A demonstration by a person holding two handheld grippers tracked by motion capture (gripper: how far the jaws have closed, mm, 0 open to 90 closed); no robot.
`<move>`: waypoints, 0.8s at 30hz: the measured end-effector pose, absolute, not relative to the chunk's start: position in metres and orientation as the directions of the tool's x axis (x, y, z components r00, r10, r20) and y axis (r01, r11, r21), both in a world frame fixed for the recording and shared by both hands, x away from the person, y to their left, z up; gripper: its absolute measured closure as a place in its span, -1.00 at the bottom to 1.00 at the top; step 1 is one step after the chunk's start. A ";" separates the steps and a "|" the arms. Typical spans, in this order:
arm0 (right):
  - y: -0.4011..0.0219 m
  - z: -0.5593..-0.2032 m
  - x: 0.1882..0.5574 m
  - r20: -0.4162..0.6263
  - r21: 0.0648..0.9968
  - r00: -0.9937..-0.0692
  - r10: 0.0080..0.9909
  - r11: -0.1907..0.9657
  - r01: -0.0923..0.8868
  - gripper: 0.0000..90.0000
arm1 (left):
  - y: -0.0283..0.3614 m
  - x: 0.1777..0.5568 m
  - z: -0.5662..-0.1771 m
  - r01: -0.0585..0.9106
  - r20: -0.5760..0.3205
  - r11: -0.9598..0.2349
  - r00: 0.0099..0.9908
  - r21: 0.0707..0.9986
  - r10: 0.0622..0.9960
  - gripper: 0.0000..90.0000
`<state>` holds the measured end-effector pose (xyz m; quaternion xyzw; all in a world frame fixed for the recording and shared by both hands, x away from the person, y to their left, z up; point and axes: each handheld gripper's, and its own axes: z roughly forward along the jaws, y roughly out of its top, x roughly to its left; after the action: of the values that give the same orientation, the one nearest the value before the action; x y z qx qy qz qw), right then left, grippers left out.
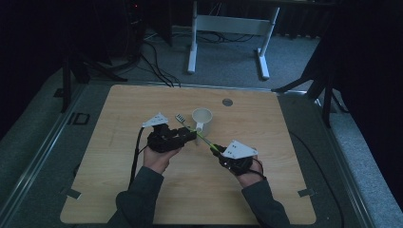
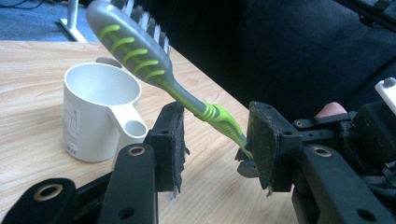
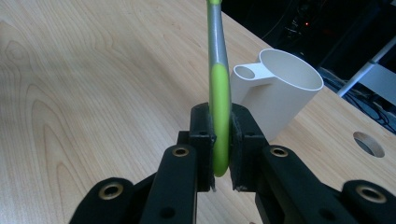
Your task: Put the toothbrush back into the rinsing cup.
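My right gripper (image 3: 219,154) has its fingers (image 3: 201,140) pinched tight on the green end of the toothbrush (image 3: 218,93), holding it up off the desk (image 1: 266,190) with the bristled head (image 2: 140,18) slanting over toward the white cup (image 1: 202,118). My left gripper (image 2: 215,144) sits with its fingers (image 2: 168,144) spread on either side of the brush's neck. The right-hand one looks to brush against the handle; the other stands clear, so there is no squeeze there.

The toothbrush strikes me as light and stiff, with little weight to fight. The grey plastic looks slick, while the ribbed green rubber should give the better bite, so I would take hold there, low on the handle. The neck is thin and may flex or twist if clamped hard. The cup looks light too and could tip if the head knocks its rim.
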<state>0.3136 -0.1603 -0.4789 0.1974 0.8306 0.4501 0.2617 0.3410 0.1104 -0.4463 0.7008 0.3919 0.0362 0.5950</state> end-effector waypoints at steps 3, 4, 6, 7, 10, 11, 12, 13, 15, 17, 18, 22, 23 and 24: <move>-0.160 -0.479 0.314 -0.259 0.853 -0.783 0.565 0.514 0.088 0.81 | 0.109 0.341 -0.446 0.506 -0.415 0.015 0.690 0.862 0.593 0.26; -0.160 -0.478 0.314 -0.258 0.854 -0.783 0.566 0.512 0.088 0.81 | 0.109 0.341 -0.446 0.507 -0.417 0.016 0.690 0.862 0.592 0.26; -0.159 -0.478 0.314 -0.258 0.856 -0.783 0.565 0.510 0.086 0.81 | 0.108 0.342 -0.446 0.508 -0.420 0.018 0.690 0.861 0.590 0.26; -0.159 -0.478 0.314 -0.259 0.856 -0.783 0.565 0.510 0.085 0.81 | 0.108 0.342 -0.447 0.509 -0.420 0.018 0.690 0.861 0.589 0.26; -0.159 -0.477 0.314 -0.260 0.858 -0.782 0.566 0.508 0.082 0.81 | 0.108 0.342 -0.447 0.508 -0.423 0.022 0.692 0.861 0.585 0.27; -0.159 -0.477 0.313 -0.258 0.859 -0.782 0.568 0.505 0.083 0.81 | 0.108 0.343 -0.447 0.508 -0.426 0.024 0.692 0.861 0.583 0.27; -0.159 -0.477 0.313 -0.258 0.859 -0.782 0.568 0.505 0.082 0.81 | 0.108 0.343 -0.447 0.509 -0.429 0.029 0.692 0.860 0.581 0.28; -0.159 -0.477 0.313 -0.257 0.860 -0.782 0.567 0.504 0.083 0.81 | 0.108 0.343 -0.447 0.509 -0.430 0.031 0.691 0.860 0.581 0.29; -0.158 -0.477 0.313 -0.257 0.860 -0.784 0.565 0.504 0.082 0.81 | 0.108 0.343 -0.446 0.509 -0.434 0.040 0.689 0.860 0.581 0.30; -0.158 -0.477 0.313 -0.257 0.860 -0.784 0.565 0.504 0.081 0.81 | 0.108 0.343 -0.446 0.509 -0.436 0.042 0.688 0.859 0.579 0.32; -0.158 -0.477 0.313 -0.257 0.860 -0.785 0.564 0.504 0.081 0.81 | 0.109 0.344 -0.446 0.512 -0.444 0.050 0.687 0.857 0.576 0.32; -0.158 -0.477 0.312 -0.260 0.859 -0.786 0.561 0.505 0.077 0.81 | 0.109 0.345 -0.446 0.513 -0.452 0.061 0.687 0.856 0.568 0.33; -0.158 -0.477 0.312 -0.260 0.859 -0.786 0.561 0.505 0.077 0.81 | 0.109 0.345 -0.446 0.513 -0.452 0.061 0.687 0.856 0.568 0.33; -0.158 -0.477 0.312 -0.259 0.860 -0.786 0.561 0.505 0.077 0.81 | 0.109 0.345 -0.445 0.512 -0.454 0.065 0.688 0.857 0.566 0.33</move>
<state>0.3123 -0.1584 -0.4767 0.1932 0.8262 0.4587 0.2639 0.3452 0.1092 -0.4451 0.6833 0.3944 0.0220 0.6141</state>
